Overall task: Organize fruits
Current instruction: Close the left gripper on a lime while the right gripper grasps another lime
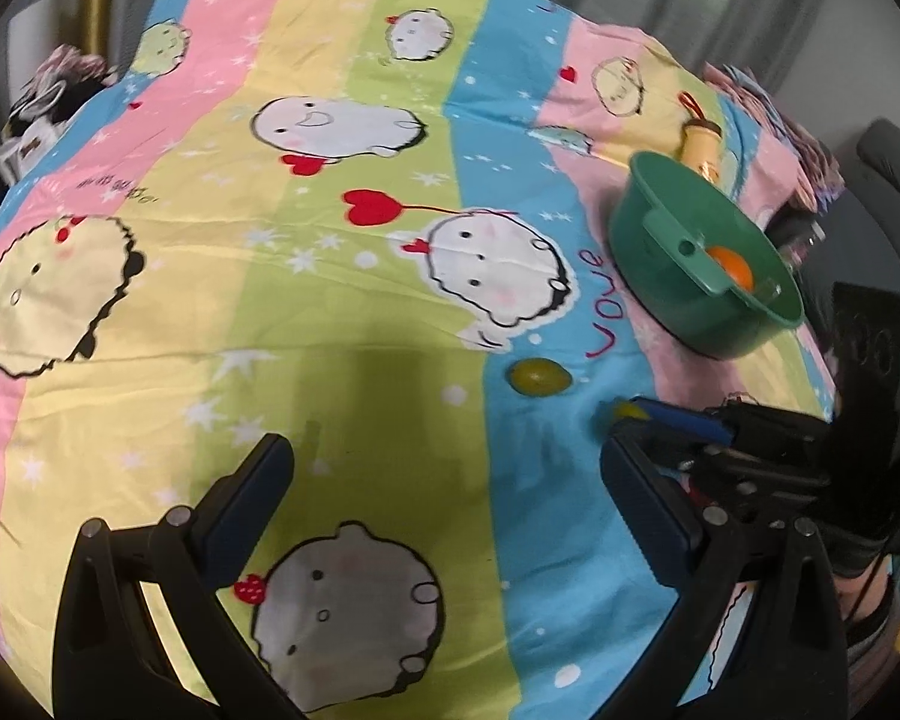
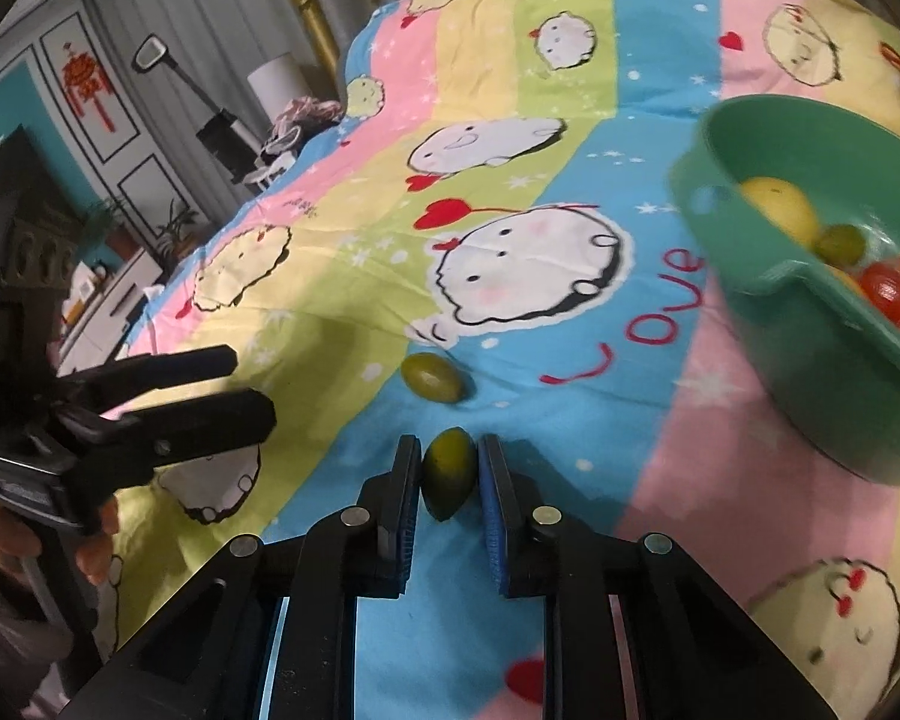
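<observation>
Green olive (image 2: 448,474) is pinched in the right gripper (image 2: 449,483) at its middle, low over the sheet (image 2: 570,420). Smooth, round, light, so it could squirt out. Left gripper (image 1: 447,480) gapes empty. 1 more olive (image 2: 432,377) waits near the bowl (image 2: 810,396).

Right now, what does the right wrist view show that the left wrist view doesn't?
Only the right wrist view: the right tool shut on a green fruit, plus yellow and red fruits in the green bowl.
Only the left wrist view: the yellow bottle beyond the bowl.
Both: the loose green fruit on the striped sheet, the bowl, the open left tool.
</observation>
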Action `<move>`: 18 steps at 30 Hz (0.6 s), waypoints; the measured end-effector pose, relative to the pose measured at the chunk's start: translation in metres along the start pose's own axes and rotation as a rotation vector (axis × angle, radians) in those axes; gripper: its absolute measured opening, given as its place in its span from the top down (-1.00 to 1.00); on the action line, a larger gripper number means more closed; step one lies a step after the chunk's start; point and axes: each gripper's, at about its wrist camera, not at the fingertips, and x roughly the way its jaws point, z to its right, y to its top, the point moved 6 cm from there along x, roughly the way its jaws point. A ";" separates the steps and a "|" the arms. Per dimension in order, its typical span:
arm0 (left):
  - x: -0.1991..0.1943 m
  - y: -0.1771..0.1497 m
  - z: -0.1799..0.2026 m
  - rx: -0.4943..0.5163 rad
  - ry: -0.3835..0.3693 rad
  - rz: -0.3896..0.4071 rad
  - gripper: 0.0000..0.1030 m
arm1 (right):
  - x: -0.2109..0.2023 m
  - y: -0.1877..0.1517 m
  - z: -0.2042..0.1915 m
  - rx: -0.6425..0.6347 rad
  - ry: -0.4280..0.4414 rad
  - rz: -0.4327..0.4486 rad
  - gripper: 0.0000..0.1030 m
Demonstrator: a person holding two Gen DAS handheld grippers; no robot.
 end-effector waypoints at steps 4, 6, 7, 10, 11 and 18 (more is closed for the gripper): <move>0.003 0.004 0.013 0.057 -0.012 0.013 -0.99 | -0.023 -0.006 0.016 0.047 -0.020 0.032 0.59; 0.006 0.007 0.021 0.095 -0.016 0.020 -0.99 | -0.034 -0.011 0.025 0.100 -0.018 0.058 0.59; 0.007 0.008 0.025 0.113 -0.014 0.021 -0.99 | -0.040 -0.013 0.029 0.116 -0.017 0.068 0.59; 0.015 0.010 0.037 0.177 -0.013 0.015 -0.99 | -0.053 -0.017 0.039 0.158 -0.022 0.100 0.59; 0.017 0.011 0.040 0.192 -0.017 0.015 -0.99 | -0.056 -0.017 0.041 0.170 -0.021 0.109 0.59; 0.031 0.021 0.059 0.298 -0.078 0.027 -0.84 | -0.055 -0.020 0.046 0.185 -0.012 0.113 0.59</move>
